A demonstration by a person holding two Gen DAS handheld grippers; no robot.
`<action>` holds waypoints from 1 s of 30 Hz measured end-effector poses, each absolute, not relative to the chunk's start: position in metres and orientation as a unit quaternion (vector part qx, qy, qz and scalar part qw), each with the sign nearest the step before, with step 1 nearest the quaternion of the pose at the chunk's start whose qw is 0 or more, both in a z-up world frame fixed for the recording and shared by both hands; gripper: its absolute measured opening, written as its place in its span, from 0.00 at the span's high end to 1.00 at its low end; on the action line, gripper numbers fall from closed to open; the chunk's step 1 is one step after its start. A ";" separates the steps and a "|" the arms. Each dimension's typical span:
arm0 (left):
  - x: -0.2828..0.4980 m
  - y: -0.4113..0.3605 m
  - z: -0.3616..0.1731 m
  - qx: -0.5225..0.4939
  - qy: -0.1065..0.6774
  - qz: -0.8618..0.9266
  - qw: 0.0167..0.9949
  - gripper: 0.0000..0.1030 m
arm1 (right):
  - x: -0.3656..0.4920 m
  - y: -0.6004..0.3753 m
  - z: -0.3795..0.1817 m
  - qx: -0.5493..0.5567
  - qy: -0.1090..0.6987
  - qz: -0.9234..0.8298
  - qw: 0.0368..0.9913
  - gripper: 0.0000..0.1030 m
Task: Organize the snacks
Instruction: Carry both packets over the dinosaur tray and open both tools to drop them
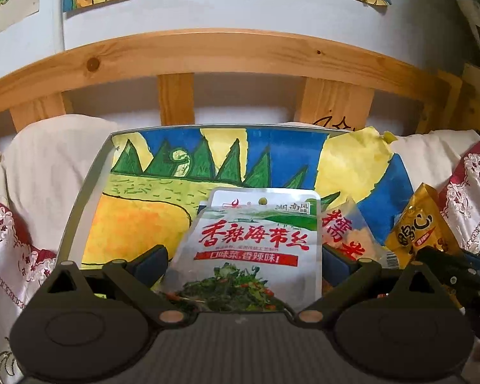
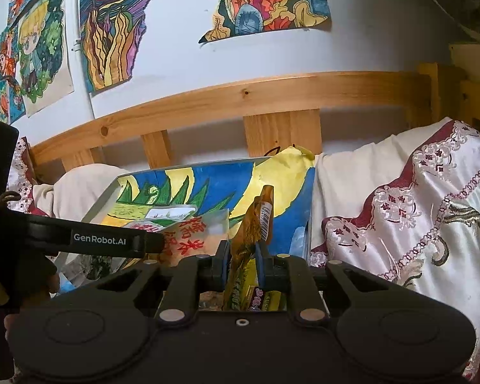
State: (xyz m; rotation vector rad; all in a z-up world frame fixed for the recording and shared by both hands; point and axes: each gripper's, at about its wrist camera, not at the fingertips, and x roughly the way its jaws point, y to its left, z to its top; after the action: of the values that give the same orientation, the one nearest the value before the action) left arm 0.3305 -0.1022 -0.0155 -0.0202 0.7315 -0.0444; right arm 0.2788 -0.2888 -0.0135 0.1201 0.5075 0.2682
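Observation:
A silver seaweed snack packet (image 1: 252,243) with red Chinese lettering lies between the fingers of my left gripper (image 1: 241,264), whose jaws stand wide and do not press it. It rests on a painted board (image 1: 163,198). A clear packet with red characters (image 1: 345,230) lies just right of it, also in the right wrist view (image 2: 192,233). My right gripper (image 2: 242,262) is shut on a yellow-brown snack packet (image 2: 256,220), held upright on edge above the board (image 2: 214,185). That packet shows at the right of the left wrist view (image 1: 416,233).
A wooden bed rail (image 1: 240,60) runs behind the board. White and red embroidered bedding (image 2: 416,208) lies on both sides. Drawings (image 2: 112,25) hang on the white wall. The left gripper's arm (image 2: 89,240) crosses the left of the right wrist view.

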 end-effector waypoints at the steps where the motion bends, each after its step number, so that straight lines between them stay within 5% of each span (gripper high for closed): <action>1: 0.330 -0.102 -0.016 -0.010 0.357 -0.022 0.934 0.03 | 0.279 -0.289 -0.014 0.059 0.250 0.132 0.957 0.83; 30: 0.332 -0.102 -0.022 -0.021 0.364 -0.021 0.931 0.02 | 0.285 -0.282 -0.018 0.033 0.242 0.126 0.962 0.81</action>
State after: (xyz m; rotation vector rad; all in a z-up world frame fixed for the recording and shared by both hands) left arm 0.3322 -0.1020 -0.0216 -0.0436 0.7449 -0.0438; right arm 0.2852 -0.2822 -0.0185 0.0669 0.4894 0.2549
